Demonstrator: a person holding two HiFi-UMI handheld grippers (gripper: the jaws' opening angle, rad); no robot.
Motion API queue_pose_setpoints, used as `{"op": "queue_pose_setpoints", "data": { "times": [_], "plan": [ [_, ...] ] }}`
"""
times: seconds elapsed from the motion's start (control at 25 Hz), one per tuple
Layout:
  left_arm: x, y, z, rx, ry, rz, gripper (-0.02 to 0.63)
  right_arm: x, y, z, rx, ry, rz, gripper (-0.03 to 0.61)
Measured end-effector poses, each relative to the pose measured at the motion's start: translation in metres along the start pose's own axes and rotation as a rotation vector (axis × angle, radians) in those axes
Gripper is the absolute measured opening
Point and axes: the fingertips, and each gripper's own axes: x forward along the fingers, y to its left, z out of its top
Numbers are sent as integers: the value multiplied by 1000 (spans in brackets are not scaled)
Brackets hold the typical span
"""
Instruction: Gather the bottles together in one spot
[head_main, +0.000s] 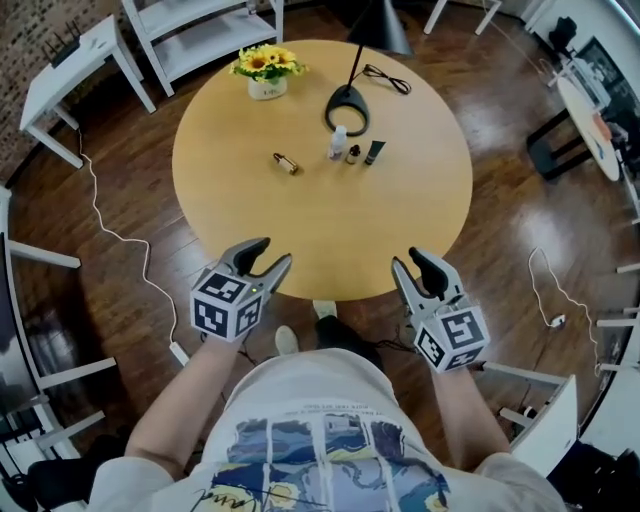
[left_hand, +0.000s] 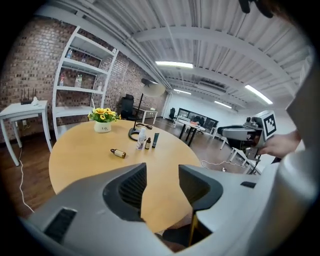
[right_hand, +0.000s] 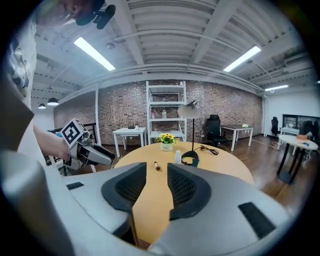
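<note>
Both tools hang off the near edge of the round pale-wood table (head_main: 330, 230), well short of the goods. Left gripper (head_main: 272, 255): jaws moderately apart, nothing between them. Right gripper (head_main: 410, 260): a narrower gap, also empty. Likely step in hand: reach out for the stray. The small amber glass dropper bottle with a dark cap (head_main: 286, 162) lies on its side past the table's middle, apart and to the left of the rest. The left gripper sits on its side of the table, so that one probably suits. Pinch across the body rather than the cap (a round bottle lying flat may well roll from a glancing touch), lift clear instead of dragging, and set it down just beside the group. To its right stand the white plastic bottle (head_main: 338, 142), the tiny dark bottle (head_main: 353, 154) and the dark upright tube (head_main: 374, 152), close together; come in from the left so none gets tipped. Just beyond them is the ring base of the black desk lamp (head_main: 383, 30), its black cord (head_main: 385, 78) looped to the far right; keep off both. Far left on the table is a white pot of yellow flowers (head_main: 267, 72). Around it: dark wood floor (head_main: 500, 230) with a white cable (head_main: 120, 235) trailing on the left, a white shelf unit (head_main: 200, 30) and white side table (head_main: 70, 60) at the far left, and a brick wall behind.
</note>
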Motion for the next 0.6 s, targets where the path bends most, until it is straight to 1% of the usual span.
{"op": "queue_pose_setpoints", "data": {
  "times": [0.16,0.36,0.52,0.56,0.6],
  "plan": [
    [-15,-10,-14,2,13,-7,193,-15,18,-10,1,14,-2,157],
    [-28,-19,-21,-52,-34,-39,199,-25,31,-17,14,24,4,158],
    [-30,-20,-23,-69,-50,-46,201,-28,37,-24,12,41,9,158],
    [-29,-19,-24,-73,-52,-43,201,-28,38,-25,17,41,16,164],
    [-26,-18,-24,-77,-49,-37,213,-27,39,-25,33,37,29,189]
  ]
}}
